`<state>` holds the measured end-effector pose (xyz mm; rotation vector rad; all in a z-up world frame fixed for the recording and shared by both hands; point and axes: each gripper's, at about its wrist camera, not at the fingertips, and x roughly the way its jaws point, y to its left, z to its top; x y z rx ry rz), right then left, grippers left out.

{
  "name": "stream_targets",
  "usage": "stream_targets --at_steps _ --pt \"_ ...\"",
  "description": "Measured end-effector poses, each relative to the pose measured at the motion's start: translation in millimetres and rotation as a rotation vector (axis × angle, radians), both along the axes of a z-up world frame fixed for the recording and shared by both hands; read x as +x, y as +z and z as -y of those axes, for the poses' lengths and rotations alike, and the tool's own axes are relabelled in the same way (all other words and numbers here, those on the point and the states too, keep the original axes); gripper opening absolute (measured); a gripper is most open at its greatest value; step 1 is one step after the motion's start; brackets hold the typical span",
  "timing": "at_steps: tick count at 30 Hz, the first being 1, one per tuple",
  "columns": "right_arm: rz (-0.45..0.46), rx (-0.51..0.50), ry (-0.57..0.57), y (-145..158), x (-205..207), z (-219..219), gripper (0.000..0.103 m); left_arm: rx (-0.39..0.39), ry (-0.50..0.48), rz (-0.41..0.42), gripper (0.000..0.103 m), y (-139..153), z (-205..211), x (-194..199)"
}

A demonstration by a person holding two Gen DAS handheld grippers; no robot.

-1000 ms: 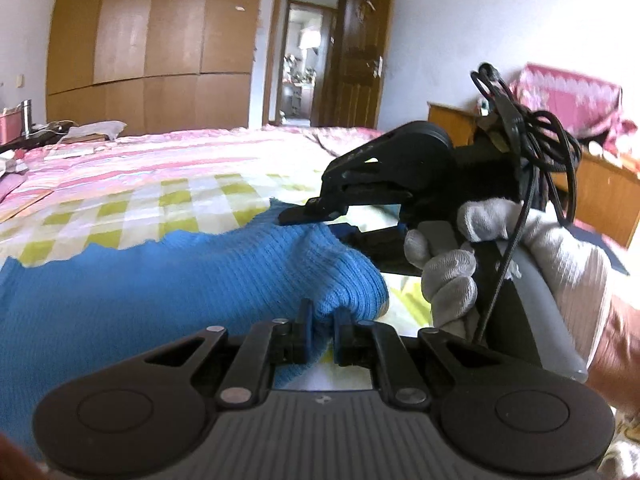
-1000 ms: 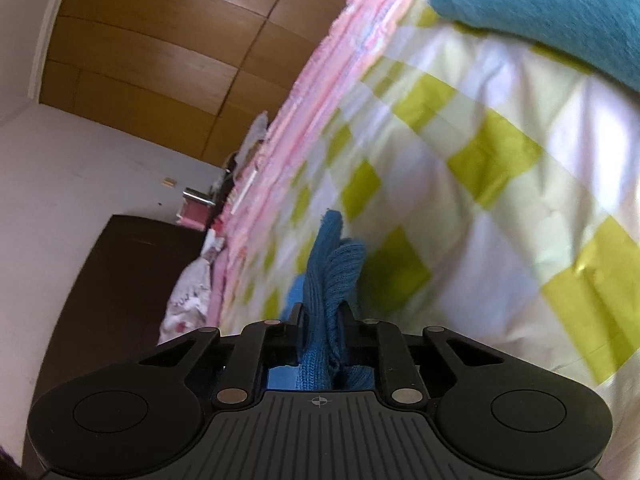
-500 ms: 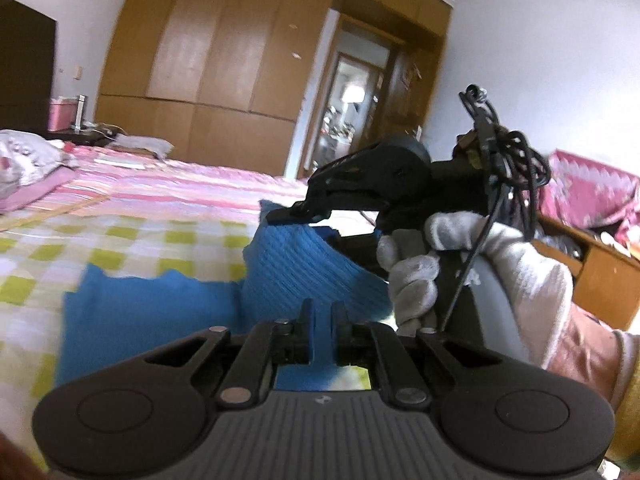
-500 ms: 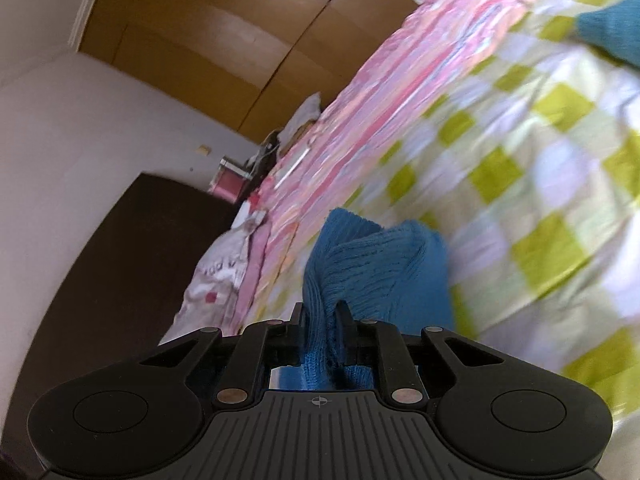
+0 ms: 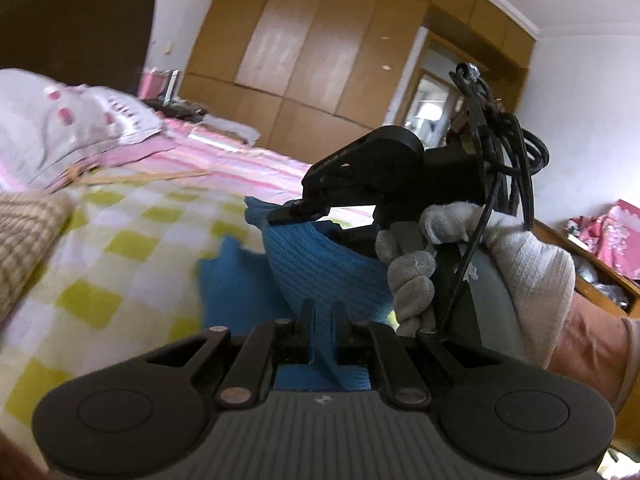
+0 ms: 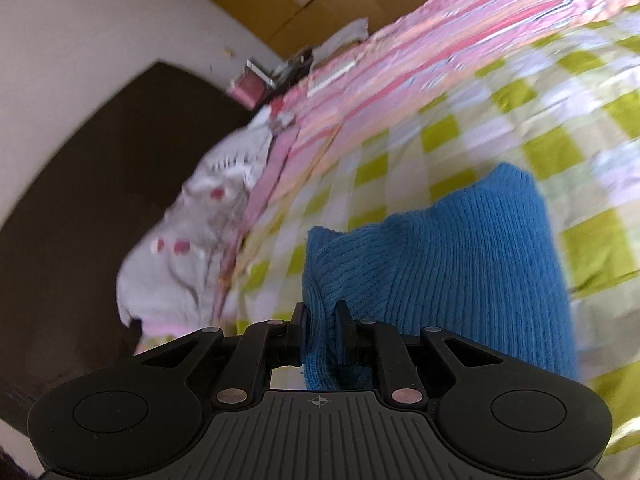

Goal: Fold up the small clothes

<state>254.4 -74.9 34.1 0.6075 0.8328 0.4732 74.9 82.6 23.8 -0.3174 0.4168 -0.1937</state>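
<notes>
Pinching blue ribbed knit between nearly closed fingers, the left gripper (image 5: pixel 322 316) is holding one edge of the blue sweater (image 5: pixel 320 264), with cloth running straight out from between its pads. The right gripper (image 6: pixel 320 320) is likewise clamping a bunched fold of the same sweater, its fingers narrow around the knit. In the left wrist view the right gripper's tips are sitting just ahead of the left fingers, on the raised top edge of the cloth, gripped by a gloved hand (image 5: pixel 460 256).

Beyond both sets of fingers the garment is hanging in a lifted loop, its far part trailing onto the checked bedspread (image 5: pixel 132 240). A beige knit (image 5: pixel 28 232) is lying off to the left.

Judgement: one fold is under way, not laid down; flattening and any further folds are remaining.
</notes>
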Motion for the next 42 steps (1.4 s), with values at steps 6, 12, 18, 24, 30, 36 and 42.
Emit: stream_targets --at_steps 6,12,18,24,30,36,42 --pt "-0.044 -0.101 0.017 -20 4 -36 0.015 -0.019 0.054 -0.055 0.014 -14 -27 -2" --pt "-0.087 -0.077 0.060 -21 3 -44 0.019 -0.011 0.064 -0.050 0.015 -15 -35 -6" --pt "-0.005 -0.091 0.116 11 -23 -24 0.019 0.004 0.067 -0.061 0.015 -16 -34 -10" --pt "0.111 -0.319 0.153 16 -61 -10 0.019 0.000 0.058 -0.034 0.015 -5 -31 -16" --pt "0.111 -0.335 0.160 4 -77 -1 0.019 0.083 -0.001 -0.009 0.032 3 -11 -11" --pt "0.128 -0.350 0.159 10 -74 2 0.019 0.107 0.005 -0.128 0.035 -21 -7 9" --pt "0.119 -0.355 0.206 3 -57 -25 0.020 0.125 0.053 -0.136 0.019 -23 -20 -3"
